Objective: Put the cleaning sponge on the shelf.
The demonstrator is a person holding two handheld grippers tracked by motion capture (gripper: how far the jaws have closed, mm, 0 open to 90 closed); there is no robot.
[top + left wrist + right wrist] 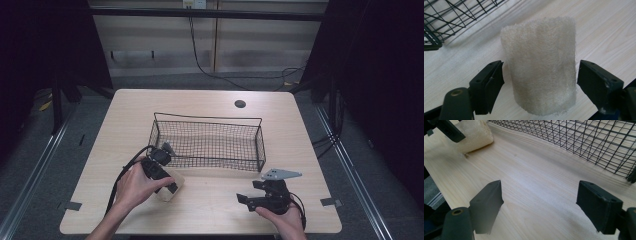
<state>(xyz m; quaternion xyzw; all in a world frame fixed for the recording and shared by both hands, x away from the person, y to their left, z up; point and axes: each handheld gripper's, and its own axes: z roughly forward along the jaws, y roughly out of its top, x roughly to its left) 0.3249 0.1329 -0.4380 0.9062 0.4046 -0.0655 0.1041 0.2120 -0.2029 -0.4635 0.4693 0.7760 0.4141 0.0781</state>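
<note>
Left gripper view looks along the left gripper (540, 75), whose jaws stand spread on either side of a pale, fuzzy sponge block (540, 65); each jaw tip sits just beside the block's edge, and whether they touch it cannot be told. The block lies on the light wood counter (604, 30), with a corner of the black wire basket (439, 25) near it at upper left.

From the high view, the left hand (134, 185) reaches in from the bottom edge with the forearm angled up and to the right, holding its gripper over the block just in front of the basket's (210, 122) near left corner. A black cable (117, 180) trails back from it along the forearm.

The right hand (280, 212) rests low near the counter's front edge, well apart from the block. The right gripper (539, 200) has its jaws wide apart over bare wood, holding nothing, pointing toward the basket's mesh wall (584, 142).
</note>
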